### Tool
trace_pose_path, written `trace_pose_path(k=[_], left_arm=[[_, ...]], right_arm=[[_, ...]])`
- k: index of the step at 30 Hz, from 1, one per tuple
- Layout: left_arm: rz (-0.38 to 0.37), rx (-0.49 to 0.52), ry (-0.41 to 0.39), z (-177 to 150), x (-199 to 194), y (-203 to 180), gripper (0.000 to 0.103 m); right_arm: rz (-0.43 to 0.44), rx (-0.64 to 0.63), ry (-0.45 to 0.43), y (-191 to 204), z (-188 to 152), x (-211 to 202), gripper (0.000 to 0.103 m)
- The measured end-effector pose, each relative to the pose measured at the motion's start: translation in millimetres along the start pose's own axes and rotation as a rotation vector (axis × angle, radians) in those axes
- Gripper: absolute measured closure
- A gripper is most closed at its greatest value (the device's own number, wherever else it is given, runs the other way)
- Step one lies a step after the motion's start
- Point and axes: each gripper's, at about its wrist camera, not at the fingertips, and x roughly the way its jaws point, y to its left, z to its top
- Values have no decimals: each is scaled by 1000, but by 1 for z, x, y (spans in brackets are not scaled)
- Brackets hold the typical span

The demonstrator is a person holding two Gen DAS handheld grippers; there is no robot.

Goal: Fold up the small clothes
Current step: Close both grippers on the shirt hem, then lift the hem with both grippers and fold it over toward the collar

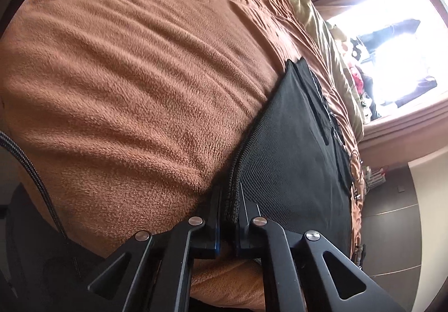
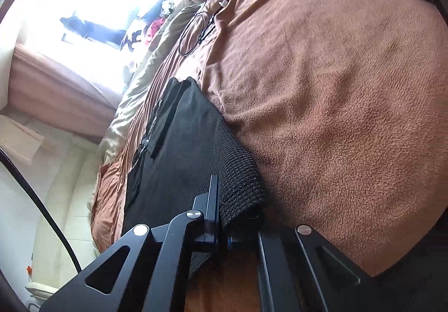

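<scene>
Your left tongs (image 1: 228,216) are clamped on the ribbed edge of the black knit garment (image 1: 291,149), and your right tongs (image 2: 238,216) pinch its other near corner, so it can lift evenly. It lies flat along the near edge of the brown fleece bed cover (image 1: 126,74), ready to fold away.

Left gripper (image 1: 228,214), right gripper (image 2: 224,216) — black angular linkages, silver pivot screws.

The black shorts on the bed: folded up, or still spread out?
Spread out: the black shorts lie flat and full length on the brown blanket, with no fold across them.
</scene>
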Motion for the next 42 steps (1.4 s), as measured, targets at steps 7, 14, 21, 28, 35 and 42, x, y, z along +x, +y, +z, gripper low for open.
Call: trace_pose_path(k=[7,14,21,28,35,42], left_arm=[[-45,46,-55,7,-27,-12,98],[-124,42,-78,11,-57,-6,98],[-176,67,-93,2,-93,2,98],[-227,75,-111,-9,-126,13,98],[-275,83,-132,-19,-154,21,98],[-311,103,-148,-27,-180,25,98]], right_arm=[[31,-41,-18,18,-12,-36,103],[55,-93,-36,28,-28,-66,103],[77,-132,-48,30,-45,-104,103],[90,-169,-52,30,-66,-143,103],[101,-202,-67,33,-79,-175,103],[104,-247,-75,35,-92,-200,103]])
